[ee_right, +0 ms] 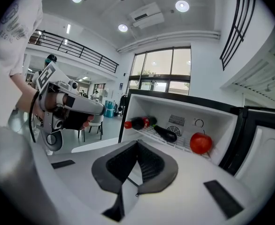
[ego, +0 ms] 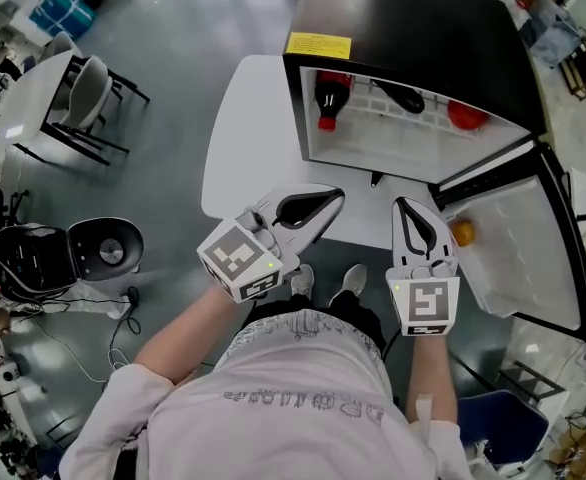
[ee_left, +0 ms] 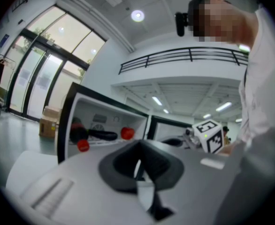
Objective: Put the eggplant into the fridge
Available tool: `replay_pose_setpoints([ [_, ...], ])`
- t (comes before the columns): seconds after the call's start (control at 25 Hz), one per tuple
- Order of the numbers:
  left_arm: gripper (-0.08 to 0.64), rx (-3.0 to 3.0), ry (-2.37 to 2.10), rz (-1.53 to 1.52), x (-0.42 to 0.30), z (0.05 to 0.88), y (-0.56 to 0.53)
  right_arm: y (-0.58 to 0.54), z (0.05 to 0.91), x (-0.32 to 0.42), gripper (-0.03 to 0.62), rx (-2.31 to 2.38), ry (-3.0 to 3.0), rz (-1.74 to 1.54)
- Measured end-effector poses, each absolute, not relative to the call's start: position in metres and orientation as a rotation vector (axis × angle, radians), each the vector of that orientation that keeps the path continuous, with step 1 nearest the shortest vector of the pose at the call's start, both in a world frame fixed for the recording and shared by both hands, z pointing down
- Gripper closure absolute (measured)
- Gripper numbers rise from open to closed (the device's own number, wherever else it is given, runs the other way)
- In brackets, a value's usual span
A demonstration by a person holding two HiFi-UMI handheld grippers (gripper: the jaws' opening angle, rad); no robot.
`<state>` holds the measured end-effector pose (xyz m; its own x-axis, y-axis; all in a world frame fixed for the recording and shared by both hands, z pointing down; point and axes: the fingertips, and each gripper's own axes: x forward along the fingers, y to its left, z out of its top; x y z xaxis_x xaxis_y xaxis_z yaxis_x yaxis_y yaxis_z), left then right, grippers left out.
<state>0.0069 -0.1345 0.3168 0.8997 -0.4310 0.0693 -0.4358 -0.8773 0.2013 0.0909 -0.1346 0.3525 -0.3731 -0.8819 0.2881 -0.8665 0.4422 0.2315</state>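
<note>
Head view: the left tool [ego: 335, 198] and right tool [ego: 401, 204] are held side by side at the near edge of the white counter [ego: 243, 148]. Both are clenched with nothing between the jaws. Directly ahead of both tools stands the open fridge [ego: 423, 28]. The eggplant [ego: 403, 96] lies on its wire shelf [ego: 425, 110], beyond the right tool's tips, between a red-capped bottle [ego: 330, 90] and a red fruit [ego: 465, 115].
</note>
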Motion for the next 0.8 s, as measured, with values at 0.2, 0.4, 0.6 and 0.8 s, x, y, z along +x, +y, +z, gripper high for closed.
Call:
replay_pose_setpoints([
  [0.2,0.552,2.856,-0.659,0.040,0.0104,0.3164,-0.1356,-0.1353,0.3575,0.0932,0.588,1.470,-2.333,-0.039],
  [0.4,0.552,2.848,-0.666,0.033,0.0135,0.3175,-0.1383,-0.1377,0.3580,0.0972,0.588,1.468,-2.334,-0.037],
  [0.6,0.552,2.845,-0.671,0.032,0.0157,0.3177,-0.1402,-0.1402,0.3566,0.0982,0.588,1.466,-2.332,-0.053],
  [0.8,0.552,2.842,-0.675,0.031,0.0169,0.3172,-0.1422,-0.1419,0.3580,0.0984,0.588,1.458,-2.330,-0.050],
])
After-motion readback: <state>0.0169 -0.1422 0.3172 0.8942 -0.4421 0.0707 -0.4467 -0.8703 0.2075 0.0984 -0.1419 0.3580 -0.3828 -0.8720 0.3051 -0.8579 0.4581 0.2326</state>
